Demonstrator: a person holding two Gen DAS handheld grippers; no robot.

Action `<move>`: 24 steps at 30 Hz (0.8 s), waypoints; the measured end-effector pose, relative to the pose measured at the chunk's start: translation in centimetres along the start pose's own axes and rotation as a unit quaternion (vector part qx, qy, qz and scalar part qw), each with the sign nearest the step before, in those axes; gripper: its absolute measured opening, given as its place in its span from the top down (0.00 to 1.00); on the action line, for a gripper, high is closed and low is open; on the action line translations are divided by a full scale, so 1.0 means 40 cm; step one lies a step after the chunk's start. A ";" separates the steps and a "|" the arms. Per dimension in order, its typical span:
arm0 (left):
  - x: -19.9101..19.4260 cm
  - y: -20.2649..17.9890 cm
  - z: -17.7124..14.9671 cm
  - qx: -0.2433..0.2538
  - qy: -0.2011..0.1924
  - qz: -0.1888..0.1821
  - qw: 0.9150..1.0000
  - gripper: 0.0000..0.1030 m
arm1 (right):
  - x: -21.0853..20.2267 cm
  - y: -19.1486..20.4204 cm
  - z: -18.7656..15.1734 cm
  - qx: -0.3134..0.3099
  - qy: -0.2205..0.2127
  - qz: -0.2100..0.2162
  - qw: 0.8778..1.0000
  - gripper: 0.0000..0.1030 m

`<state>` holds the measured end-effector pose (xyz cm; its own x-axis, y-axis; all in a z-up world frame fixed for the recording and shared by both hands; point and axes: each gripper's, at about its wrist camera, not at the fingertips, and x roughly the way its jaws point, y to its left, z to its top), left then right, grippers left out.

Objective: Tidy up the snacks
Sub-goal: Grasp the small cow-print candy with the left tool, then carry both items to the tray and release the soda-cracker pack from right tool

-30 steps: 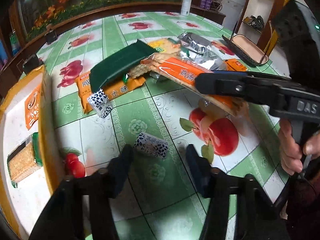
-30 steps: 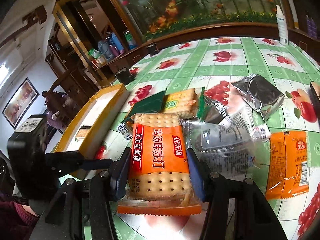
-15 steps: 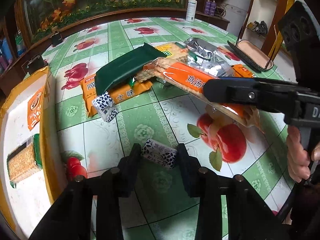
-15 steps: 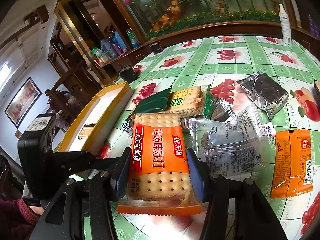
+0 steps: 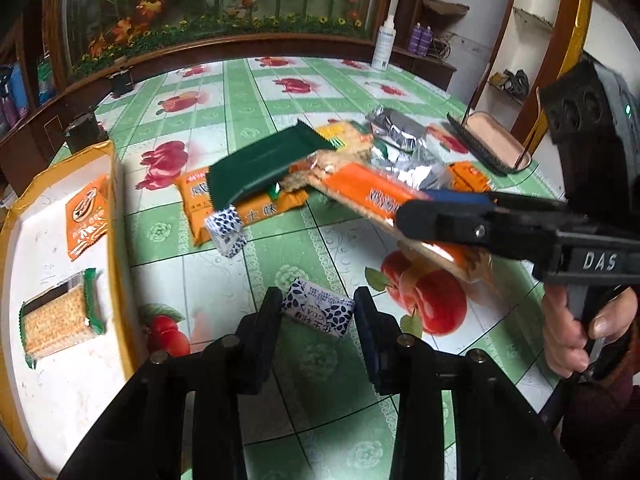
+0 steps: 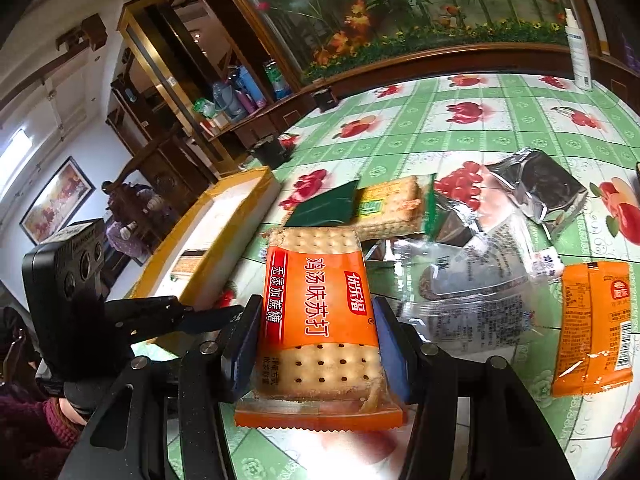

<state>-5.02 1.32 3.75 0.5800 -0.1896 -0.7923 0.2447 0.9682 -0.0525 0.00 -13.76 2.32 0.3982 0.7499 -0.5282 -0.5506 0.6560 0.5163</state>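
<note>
My left gripper (image 5: 316, 312) is shut on a small blue-and-white candy (image 5: 318, 311), held just above the tablecloth. My right gripper (image 6: 318, 334) is shut on an orange cracker pack (image 6: 318, 312) and holds it above the table; the pack also shows in the left wrist view (image 5: 376, 200), between the right gripper's fingers (image 5: 444, 224). A yellow-rimmed white box (image 5: 120, 248) stands at the left, holding an orange packet (image 5: 86, 216) and a green-edged cracker pack (image 5: 56, 326). The box also shows in the right wrist view (image 6: 224, 236).
A pile of snacks lies mid-table: a dark green pack (image 5: 264, 166), an orange pack (image 5: 244, 208), a second blue-and-white candy (image 5: 226, 230), silver foil bags (image 6: 536, 188), a clear wrapper (image 6: 472, 284), an orange packet (image 6: 594, 324). A brush (image 5: 488, 146) lies far right.
My left gripper closed onto the small candy and lifted it slightly. My right gripper kept hold of the orange cracker pack, raising it a little above the table.
</note>
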 end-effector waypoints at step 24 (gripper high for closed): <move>-0.198 0.267 -0.053 -0.110 -0.079 0.034 0.990 0.65 | 0.153 0.187 0.028 0.007 0.027 0.090 0.996 0.43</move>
<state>-8.65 13.49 8.20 0.7077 -0.1288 -0.6947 0.0352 0.9885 -0.1474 -0.88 -4.18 3.70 0.2538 0.8504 -0.4609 -0.5984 0.5124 0.6159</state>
